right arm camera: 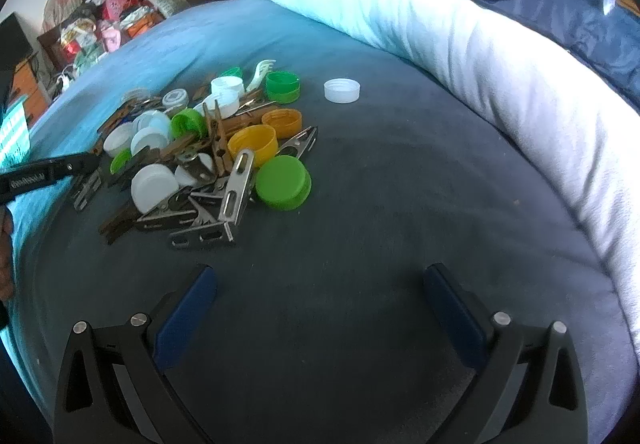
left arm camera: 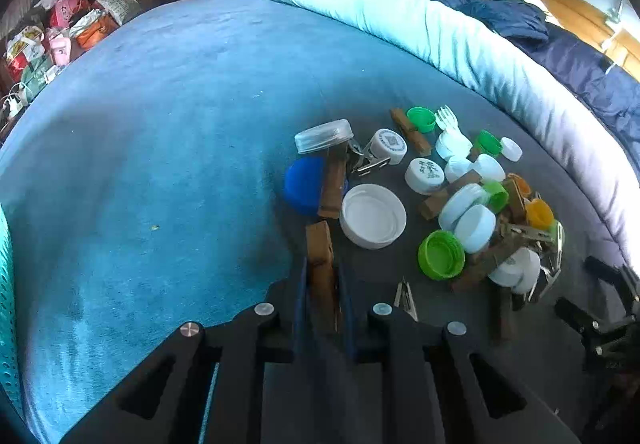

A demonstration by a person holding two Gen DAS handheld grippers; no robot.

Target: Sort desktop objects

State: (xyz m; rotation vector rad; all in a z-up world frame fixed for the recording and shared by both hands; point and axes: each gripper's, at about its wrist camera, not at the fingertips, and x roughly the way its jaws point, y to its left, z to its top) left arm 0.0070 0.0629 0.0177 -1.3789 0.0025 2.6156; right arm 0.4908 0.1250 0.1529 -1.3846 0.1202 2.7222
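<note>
left gripper (left arm camera: 324, 284) clamped on a wooden clothespin (left arm camera: 320, 256) at the edge of the mixed pile (right arm camera: 208, 147); right gripper (right arm camera: 320, 308) spread wide, empty. next, probably: carrying the pin clear onto the blue blanket (left arm camera: 160, 123).

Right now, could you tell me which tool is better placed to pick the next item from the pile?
Right. The right tool is open and empty facing the pile; the left tool is shut on a wooden clothespin.

Dim foreground, overexposed white bolster (right arm camera: 500, 91) at right, fisheye-warped dark edges.
</note>
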